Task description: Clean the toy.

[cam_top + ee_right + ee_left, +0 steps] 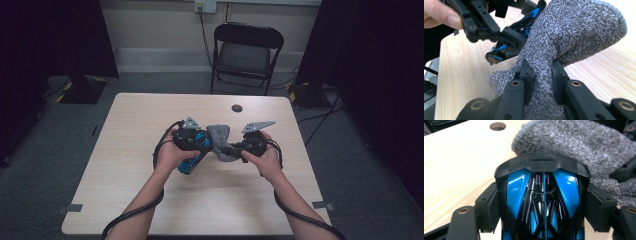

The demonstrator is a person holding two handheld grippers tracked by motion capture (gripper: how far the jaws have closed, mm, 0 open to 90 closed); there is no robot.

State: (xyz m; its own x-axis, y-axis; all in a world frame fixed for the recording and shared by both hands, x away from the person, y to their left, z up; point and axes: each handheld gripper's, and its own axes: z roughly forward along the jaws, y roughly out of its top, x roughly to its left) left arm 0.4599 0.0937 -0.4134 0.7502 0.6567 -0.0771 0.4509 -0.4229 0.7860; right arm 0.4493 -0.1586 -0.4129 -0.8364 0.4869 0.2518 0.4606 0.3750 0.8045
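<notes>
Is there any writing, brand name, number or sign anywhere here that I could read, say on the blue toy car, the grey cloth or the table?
None: no readable text in these pictures.
Blue toy car: glossy blue and black panels with thin lines, no letters or numbers.
Grey cloth: plain speckled knit, no tag in sight.
Table: bare wood.

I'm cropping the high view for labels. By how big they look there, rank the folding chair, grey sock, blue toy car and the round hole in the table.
1. folding chair, though it stands farthest from the camera
2. grey sock
3. blue toy car, partly hidden by the left gripper, so its rank against the sock is unsure
4. round hole
</notes>
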